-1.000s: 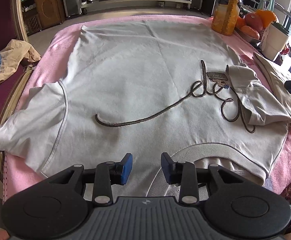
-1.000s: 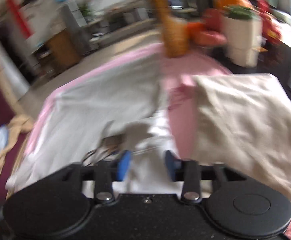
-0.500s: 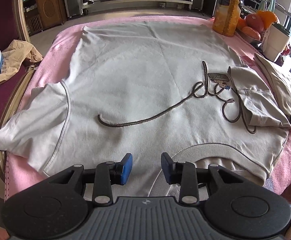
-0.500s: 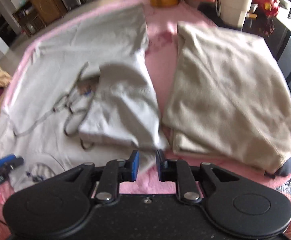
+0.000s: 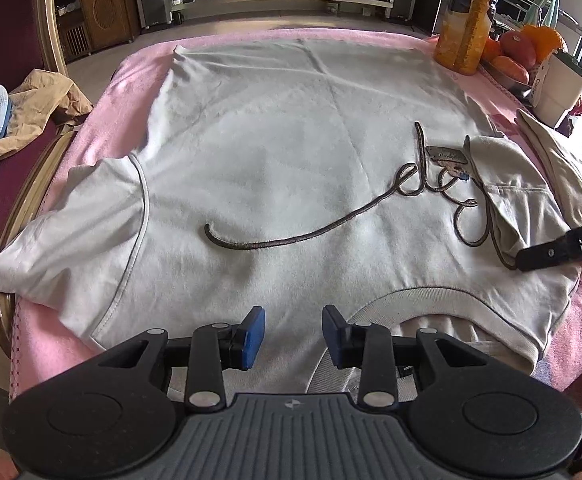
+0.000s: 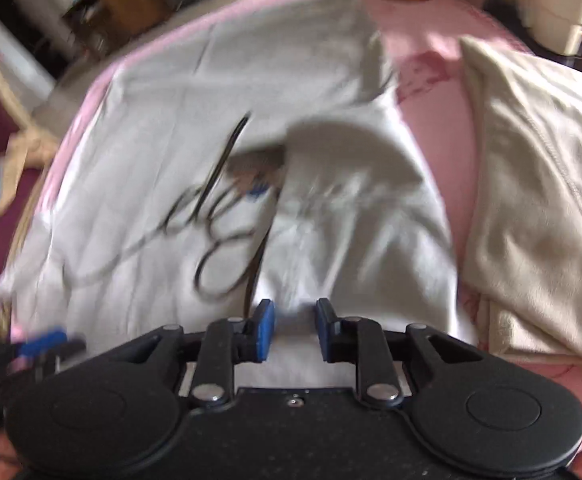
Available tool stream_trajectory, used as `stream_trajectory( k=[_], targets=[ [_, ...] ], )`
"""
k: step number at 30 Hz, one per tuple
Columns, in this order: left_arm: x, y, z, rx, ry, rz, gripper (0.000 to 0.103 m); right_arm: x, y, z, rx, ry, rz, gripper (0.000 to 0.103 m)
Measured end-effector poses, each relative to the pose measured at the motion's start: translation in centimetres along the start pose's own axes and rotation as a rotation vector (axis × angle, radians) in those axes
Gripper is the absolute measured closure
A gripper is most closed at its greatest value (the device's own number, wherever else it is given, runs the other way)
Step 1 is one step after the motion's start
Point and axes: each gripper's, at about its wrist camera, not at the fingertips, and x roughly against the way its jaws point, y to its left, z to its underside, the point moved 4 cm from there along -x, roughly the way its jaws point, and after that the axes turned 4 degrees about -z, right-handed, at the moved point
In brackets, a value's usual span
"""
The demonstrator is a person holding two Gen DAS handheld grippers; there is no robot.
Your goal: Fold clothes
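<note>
Both claws stood spread and empty: the left gripper (image 5: 293,332) above the collar of the grey T-shirt (image 5: 291,168), which lay flat on a pink blanket (image 5: 139,60); the right gripper (image 6: 293,330), jaws just opening, over its folded sleeve (image 6: 355,208). Blur obscured the script lettering (image 6: 219,216); a beige garment (image 6: 539,200) ran off-frame.

I see a pale grey T-shirt (image 5: 291,152) spread flat and front-up on the pink towel (image 5: 103,112), collar nearest me, dark cursive lettering (image 5: 331,224) running across its chest. Its one sleeve (image 5: 71,216) lies out flat; the other sleeve (image 5: 519,200) is folded in over the chest, covering the end of the lettering.
</note>
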Motion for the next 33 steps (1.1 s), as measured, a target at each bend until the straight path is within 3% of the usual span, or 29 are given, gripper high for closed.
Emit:
stream_trajectory(
  k=[2,6,10,14,19,24,31,33],
  targets=[
    [0.0,0.0,0.0,0.003,0.0,0.003,0.069,1.0,0.7,0.1,0.024,0.018,-0.045,0.08],
    [0.0,0.1,-0.1,0.01,0.0,0.003,0.069,5.3,0.3,-3.4,-0.003,-0.132,-0.062,0.081],
    [-0.3,0.4,-0.2,0.027,0.008,-0.002,0.069,8.4,-1.9,-7.9,-0.071,-0.264,-0.046,0.091],
    [-0.8,0.6,-0.2,0.036,0.022,-0.007,0.069,6.5,-4.6,-10.2,-0.143,-0.26,-0.021,0.091],
    [-1.3,0.7,-0.3,0.038,0.022,-0.015,0.069,1.5,-7.8,-10.6,-0.197,-0.193,0.007,0.091],
    [-1.4,0.5,-0.6,0.04,0.008,-0.004,0.069,-2.2,-8.2,-11.0,-0.165,-0.153,0.024,0.091],
    [-1.2,0.1,-0.6,0.027,-0.005,0.006,0.069,0.4,-7.3,-10.2,-0.144,-0.253,0.045,0.089],
    [-1.2,0.0,-0.6,0.023,-0.005,0.009,0.069,1.5,-6.5,-8.8,-0.132,-0.237,0.028,0.088]
  ],
)
